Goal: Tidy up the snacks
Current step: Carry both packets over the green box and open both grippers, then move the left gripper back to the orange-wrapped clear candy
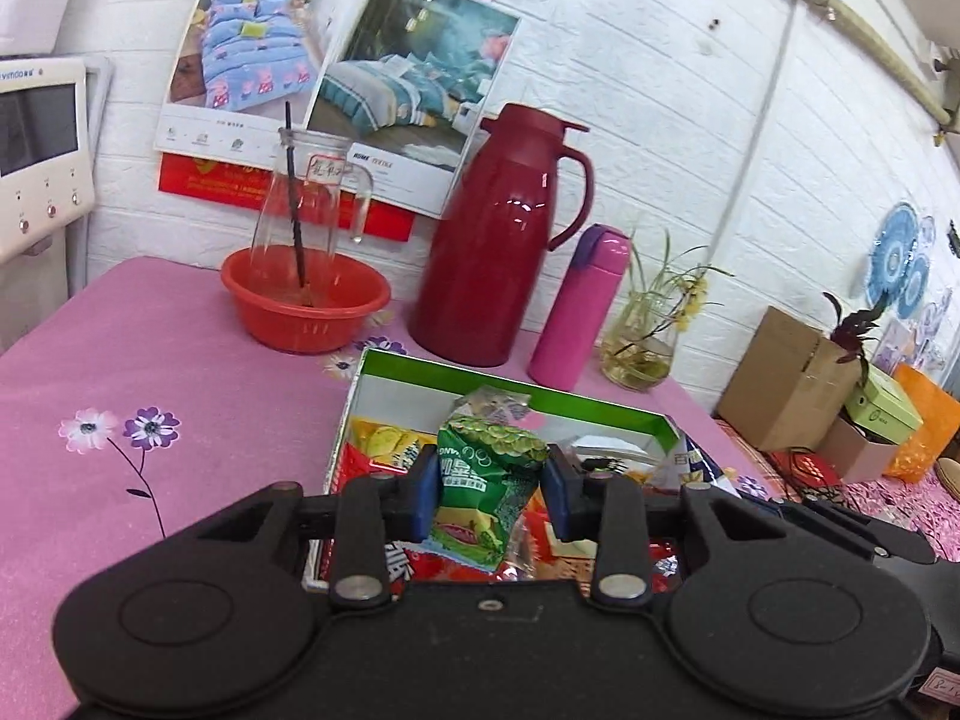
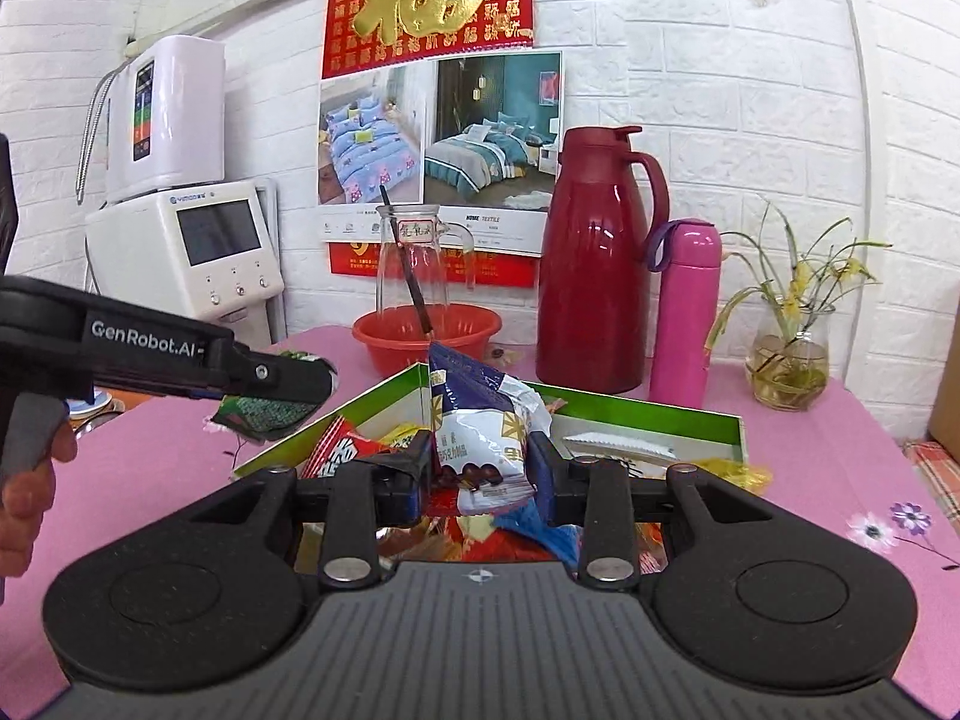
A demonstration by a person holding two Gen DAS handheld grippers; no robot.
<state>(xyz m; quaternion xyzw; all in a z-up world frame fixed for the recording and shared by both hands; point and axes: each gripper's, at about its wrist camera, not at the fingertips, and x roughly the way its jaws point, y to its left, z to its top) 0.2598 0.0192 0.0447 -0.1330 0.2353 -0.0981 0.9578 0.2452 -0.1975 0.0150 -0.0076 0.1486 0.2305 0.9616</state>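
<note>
Slipping risked: green crinkled snack packet [image 1: 489, 483] pinched by left tool [image 1: 491, 495], blue-white foil packet [image 2: 483, 450] by right tool [image 2: 480, 468], above green-rimmed cardboard box [image 2: 654, 408]; thin edge grips.

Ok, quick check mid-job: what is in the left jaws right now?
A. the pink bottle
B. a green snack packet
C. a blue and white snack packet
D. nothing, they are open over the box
B: in the left wrist view the left gripper has its jaws pressed on both sides of the green snack packet, held above the green-edged box; the blue and white packet is in the right gripper.
</note>
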